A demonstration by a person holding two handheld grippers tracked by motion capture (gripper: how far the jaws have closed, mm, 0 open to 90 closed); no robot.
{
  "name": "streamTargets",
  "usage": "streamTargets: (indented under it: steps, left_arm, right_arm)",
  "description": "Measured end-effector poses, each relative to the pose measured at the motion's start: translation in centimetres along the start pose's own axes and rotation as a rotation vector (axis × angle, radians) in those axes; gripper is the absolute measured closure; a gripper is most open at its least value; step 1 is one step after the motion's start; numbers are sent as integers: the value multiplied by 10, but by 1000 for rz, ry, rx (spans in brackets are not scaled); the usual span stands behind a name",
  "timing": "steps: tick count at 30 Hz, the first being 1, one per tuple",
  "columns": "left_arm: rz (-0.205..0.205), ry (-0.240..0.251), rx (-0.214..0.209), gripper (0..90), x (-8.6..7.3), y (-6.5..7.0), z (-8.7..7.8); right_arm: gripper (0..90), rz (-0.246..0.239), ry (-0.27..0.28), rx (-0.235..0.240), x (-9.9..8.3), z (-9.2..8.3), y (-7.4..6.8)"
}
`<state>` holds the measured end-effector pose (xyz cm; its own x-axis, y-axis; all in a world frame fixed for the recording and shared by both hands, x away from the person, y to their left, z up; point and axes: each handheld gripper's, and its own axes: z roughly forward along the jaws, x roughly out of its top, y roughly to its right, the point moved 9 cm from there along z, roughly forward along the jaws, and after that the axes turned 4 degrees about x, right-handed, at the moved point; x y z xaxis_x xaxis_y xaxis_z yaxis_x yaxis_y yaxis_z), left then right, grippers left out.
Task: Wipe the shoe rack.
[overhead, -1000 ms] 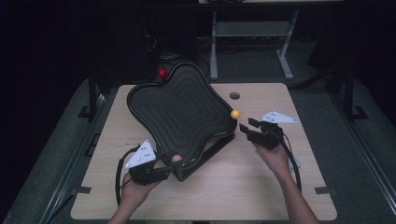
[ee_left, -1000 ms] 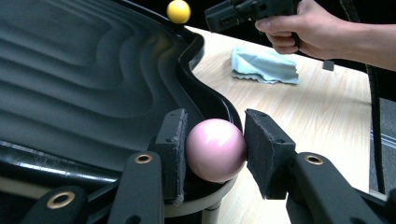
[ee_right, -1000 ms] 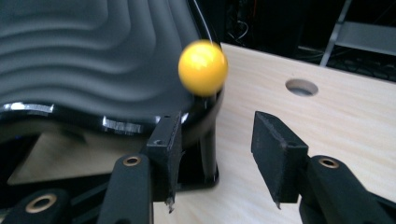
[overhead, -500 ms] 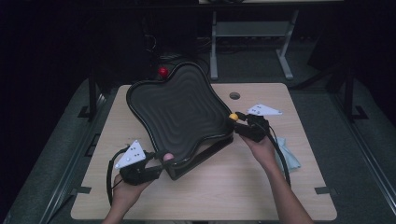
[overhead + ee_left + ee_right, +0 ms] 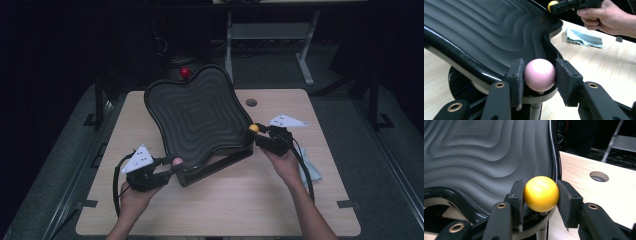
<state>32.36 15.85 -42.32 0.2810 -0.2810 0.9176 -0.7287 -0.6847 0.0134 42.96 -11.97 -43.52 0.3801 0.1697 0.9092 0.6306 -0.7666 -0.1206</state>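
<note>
A black wavy-surfaced board (image 5: 200, 115) sits tilted on a dark base (image 5: 215, 167) in the middle of the table, with ball knobs at its corners. My left gripper (image 5: 172, 165) is shut on the pink ball (image 5: 539, 74) at the near left corner, both pads against it. At the right corner my right gripper (image 5: 261, 131) holds the yellow ball (image 5: 541, 193). Its jaws have just been closing, and both pads now touch the ball. A red ball (image 5: 185, 72) stands at the board's far corner.
The wooden table (image 5: 225, 210) has a round hole (image 5: 251, 102) behind my right gripper. A pale blue cloth (image 5: 307, 167) lies to the right of the right hand. Dark floor and a metal frame (image 5: 300, 45) lie beyond the far edge.
The right gripper has moved left onto the yellow ball and its jaws have closed around it. The left gripper stays on the pink ball.
</note>
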Motion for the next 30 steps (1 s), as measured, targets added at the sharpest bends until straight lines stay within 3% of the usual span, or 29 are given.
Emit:
streamTargets:
  steps: [14,30]
  left_arm:
    - [-13,-7,46,595,5,-17,11]
    - [-76,3,97,585,7,-48,22]
  right_arm:
    - [596,-13,-6,-5,-5,-15,0]
    - [596,-24,-8,14,-8,-21,-6]
